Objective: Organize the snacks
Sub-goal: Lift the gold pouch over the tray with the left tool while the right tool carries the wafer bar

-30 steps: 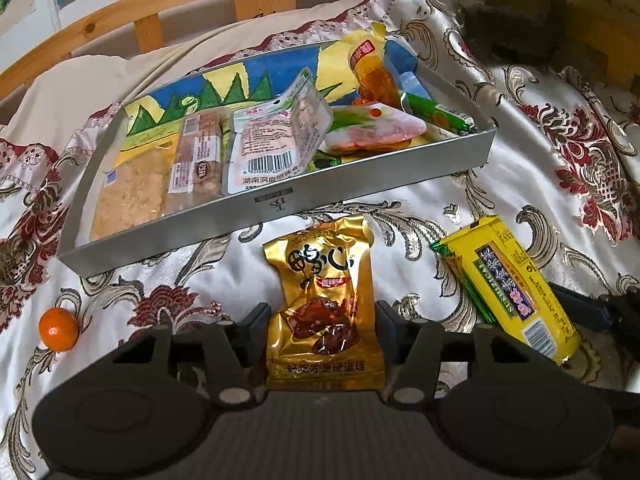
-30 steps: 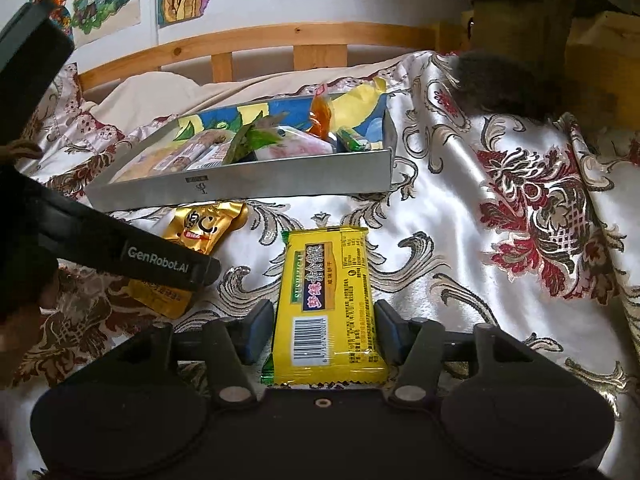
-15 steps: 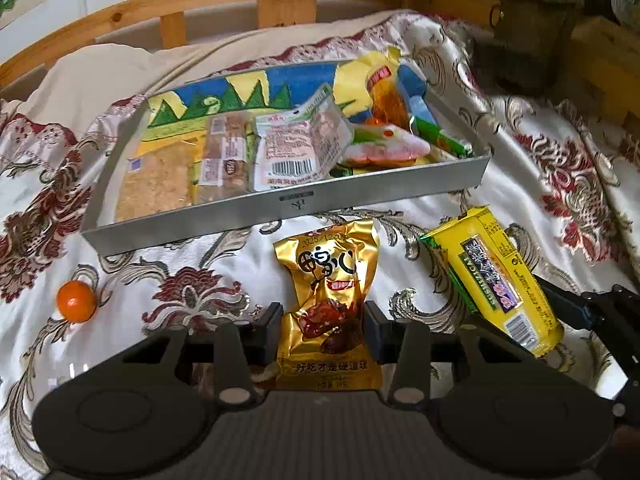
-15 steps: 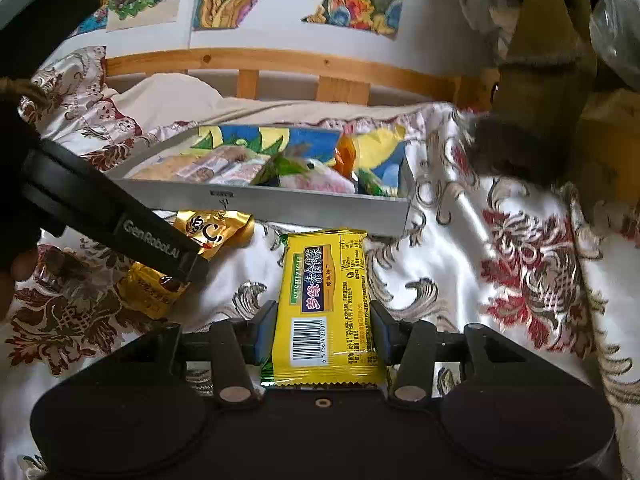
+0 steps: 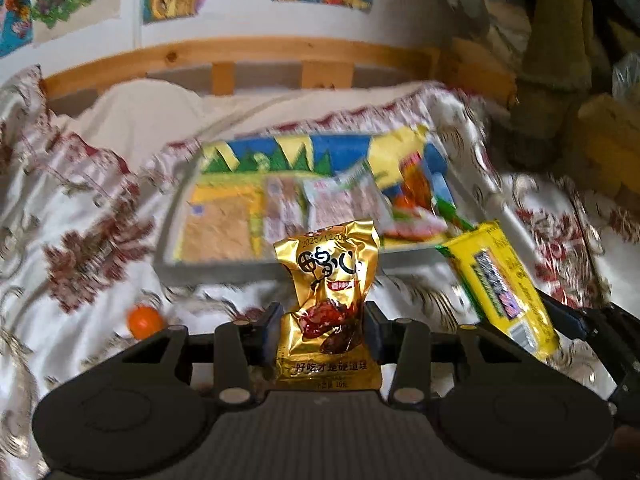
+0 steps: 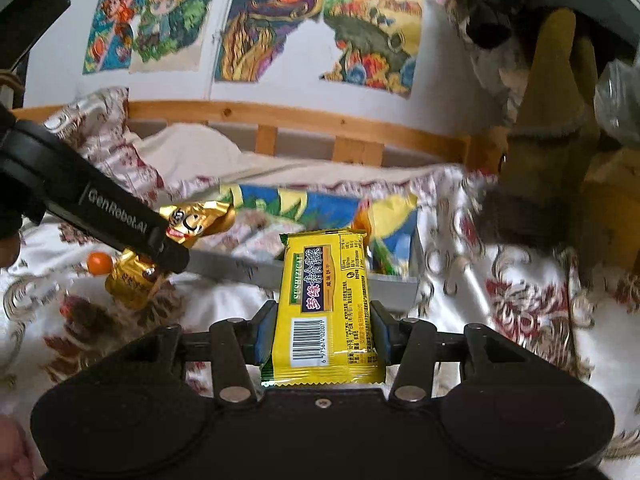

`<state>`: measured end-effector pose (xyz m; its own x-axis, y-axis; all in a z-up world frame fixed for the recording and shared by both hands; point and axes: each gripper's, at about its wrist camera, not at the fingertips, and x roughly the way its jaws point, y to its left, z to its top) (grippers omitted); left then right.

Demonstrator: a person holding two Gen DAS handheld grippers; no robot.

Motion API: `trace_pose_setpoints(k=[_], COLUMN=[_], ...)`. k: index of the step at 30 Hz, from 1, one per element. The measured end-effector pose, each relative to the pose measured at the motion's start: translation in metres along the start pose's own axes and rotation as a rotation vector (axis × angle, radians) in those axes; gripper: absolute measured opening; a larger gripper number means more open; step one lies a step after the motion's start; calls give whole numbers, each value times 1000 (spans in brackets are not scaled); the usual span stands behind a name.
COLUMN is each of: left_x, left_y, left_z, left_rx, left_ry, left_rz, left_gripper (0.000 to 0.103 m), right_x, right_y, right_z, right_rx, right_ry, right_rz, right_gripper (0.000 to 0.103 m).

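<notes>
Left fingers (image 5: 322, 330) clamp the gold packet (image 5: 330, 304), right fingers (image 6: 322, 330) the yellow packet (image 6: 326, 306), both lengthwise toward the tray (image 5: 224, 270)

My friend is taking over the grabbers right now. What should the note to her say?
Left gripper: shut on the gold snack packet, lifted off the bedspread.
Right gripper: shut on the yellow snack bar, also lifted.
The grey tray lies just ahead on the bed.
Done: several snacks are already in the tray; both packets are picked up.
Left: put both packets in the tray. A small orange ball lies on the bedspread, left of the tray.
</notes>
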<state>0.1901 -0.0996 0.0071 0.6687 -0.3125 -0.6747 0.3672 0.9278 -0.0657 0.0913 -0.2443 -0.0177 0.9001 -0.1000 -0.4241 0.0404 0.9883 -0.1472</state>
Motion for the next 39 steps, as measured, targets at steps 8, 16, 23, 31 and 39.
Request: trace_pose_setpoints(k=[8,16,23,31,39], left_x=[-19,-13,13,57,93], left_y=[20,44,69,85,93], left_z=[30,60,86,100,90], left_rx=[-18,-47,-90,-103,-171], left_ry=[-83,-147,-173,-152,-118], left_rz=[52,100,137,176,162], left_gripper=[46,46,47,47,47], right_x=[-5,31,77,124,158], right_y=[-1,3,7,15,23], right_z=[30,70,106,118,104], right_rx=[15,5,1,5,5], right_ry=[-83,-148,-188,-169,-81], right_rz=[26,69,95,93,93], right_gripper=[50,50,50,50,50])
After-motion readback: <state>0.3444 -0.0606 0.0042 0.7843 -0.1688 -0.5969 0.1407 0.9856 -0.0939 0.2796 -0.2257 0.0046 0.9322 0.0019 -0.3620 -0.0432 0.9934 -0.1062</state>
